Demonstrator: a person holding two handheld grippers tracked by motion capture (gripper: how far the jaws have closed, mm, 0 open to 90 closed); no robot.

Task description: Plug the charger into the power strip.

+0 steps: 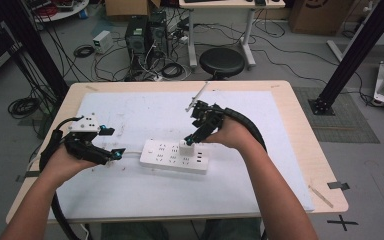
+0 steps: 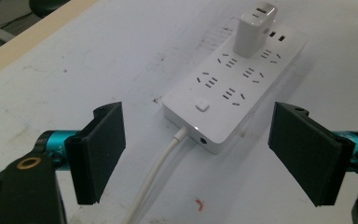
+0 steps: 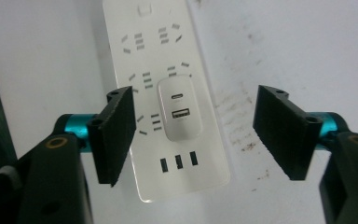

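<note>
Directly below the right gripper (image 3: 193,135) sits a white charger (image 3: 180,109), plugged upright into a white power strip (image 3: 121,28) on the worktop (image 1: 300,125). Right gripper jaws apart, pads clear of the charger on both sides, nothing clamped; charger lies between them but closer to the one at the left of the right gripper view. Charger face shows two ports, one small oval, one rectangular. Three slots on the strip lie just nearer to this gripper than the charger.

High view: right gripper (image 1: 190,141) hovers right above the charger (image 1: 186,148), angled down at it, hand behind.

Left gripper (image 2: 196,158) jaws wide apart, holding nothing. Ahead of it, the near end of the strip (image 2: 233,88) with a square button (image 2: 202,106) and a white cord (image 2: 161,172) running out toward this gripper, passing between the jaws without touching. Charger (image 2: 255,28) stands at the strip's far end from this gripper. High view: left gripper (image 1: 111,144) just beside the strip's (image 1: 175,157) cord end, low over the worktop, not touching the strip.
</note>
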